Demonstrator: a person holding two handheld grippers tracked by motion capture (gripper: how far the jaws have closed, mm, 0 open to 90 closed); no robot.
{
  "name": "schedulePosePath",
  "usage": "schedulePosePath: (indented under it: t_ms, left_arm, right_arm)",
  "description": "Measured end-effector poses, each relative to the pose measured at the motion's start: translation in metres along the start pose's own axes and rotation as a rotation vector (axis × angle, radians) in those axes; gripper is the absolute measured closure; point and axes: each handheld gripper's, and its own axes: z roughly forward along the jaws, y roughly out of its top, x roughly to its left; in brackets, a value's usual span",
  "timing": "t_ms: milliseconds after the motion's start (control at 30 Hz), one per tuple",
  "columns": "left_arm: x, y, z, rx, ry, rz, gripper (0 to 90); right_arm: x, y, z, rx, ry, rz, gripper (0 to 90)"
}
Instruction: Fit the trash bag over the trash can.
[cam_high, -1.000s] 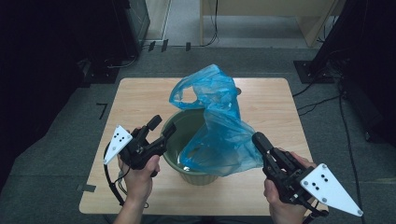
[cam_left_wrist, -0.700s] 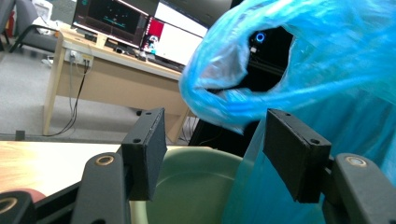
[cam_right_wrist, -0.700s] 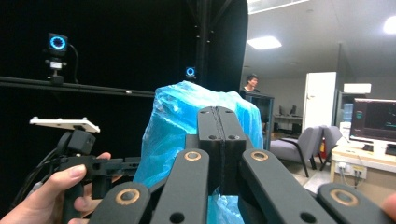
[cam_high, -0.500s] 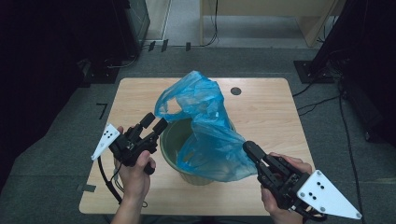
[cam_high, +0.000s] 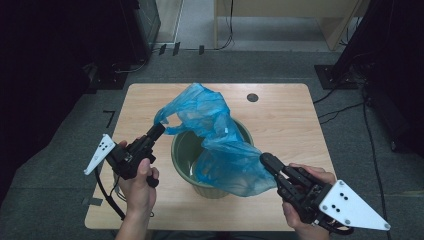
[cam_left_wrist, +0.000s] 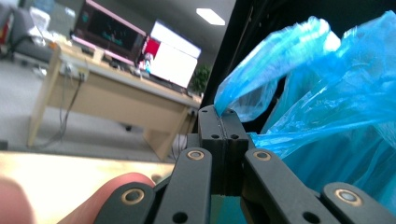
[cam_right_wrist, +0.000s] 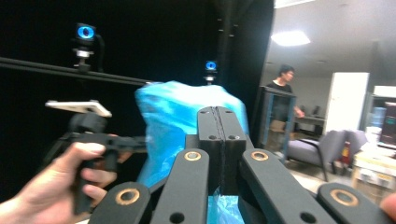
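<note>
Wooden table (cam_high: 280, 115), light top, dark floor around it. Near its front middle stands a green bin (cam_high: 187, 152), round, open mouth up. A blue plastic bag (cam_high: 220, 145) is draped over and into the bin, stretched slantwise: its long axis runs from far-left, above the rim, down to near-right, past the bin's front-right wall.

Left gripper (cam_high: 157, 130) sits just left of the bin, pointing at the bag's upper left corner. Jaws have just been closing; in the left gripper view they meet flat with a fold of blue film (cam_left_wrist: 243, 100) pinched at their tip. Right gripper (cam_high: 266, 161) is at the bag's low right end, jaws pressed together, film coming out at their base (cam_right_wrist: 224, 205) in the right gripper view, so it grips that edge.

Judgement: the bag hangs taut between the two grips, its mouth half over the bin. The bin lies between the hands, nearer the left one. Spreading the mouth round the rim means drawing the grips apart across the bin's opening, left edge outward first.
</note>
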Motion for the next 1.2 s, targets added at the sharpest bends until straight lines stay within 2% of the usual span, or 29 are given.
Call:
schedulePosePath:
  t_ms: [100,200,367,433,533,633,733,800,867,1033,1200]
  left_arm:
    - [0.001,0.011,-0.008,-0.037,0.017,0.021,90.0]
    - [0.003,0.020,-0.017,-0.059,0.038,0.040,90.0]
    - [0.007,0.035,-0.031,-0.098,0.051,0.045,90.0]
    - [0.008,0.040,-0.036,-0.113,0.035,0.047,90.0]
    - [0.006,0.043,-0.038,-0.124,0.036,0.056,90.0]
    - [0.001,0.043,-0.038,-0.123,0.012,0.052,90.0]
    - [-0.009,0.043,-0.037,-0.124,-0.014,0.065,90.0]
    - [-0.013,0.043,-0.036,-0.126,-0.028,0.070,90.0]
    - [-0.018,0.043,-0.036,-0.129,-0.035,0.076,90.0]
    - [-0.031,0.042,-0.032,-0.126,-0.072,0.081,90.0]
    - [-0.043,0.037,-0.027,-0.112,-0.099,0.091,90.0]
  right_arm:
    - [-0.007,0.001,-0.003,0.004,-0.057,0.012,90.0]
    - [-0.018,0.002,-0.008,0.004,-0.105,0.046,90.0]
    - [-0.026,0.005,-0.014,-0.002,-0.155,0.051,90.0]
    - [-0.027,0.006,-0.015,0.004,-0.164,0.050,90.0]
    - [-0.027,0.004,-0.014,0.021,-0.178,0.038,90.0]
    - [-0.027,0.002,-0.010,0.042,-0.178,0.050,90.0]
    - [-0.026,0.002,-0.008,0.052,-0.161,0.052,76.2]
    - [-0.025,0.004,-0.008,0.054,-0.162,0.034,69.5]
    - [-0.021,0.008,-0.009,0.052,-0.161,-0.009,64.6]
    - [-0.008,0.019,-0.010,0.040,-0.139,-0.072,60.1]
    - [0.009,0.011,0.008,0.071,-0.121,-0.104,56.7]
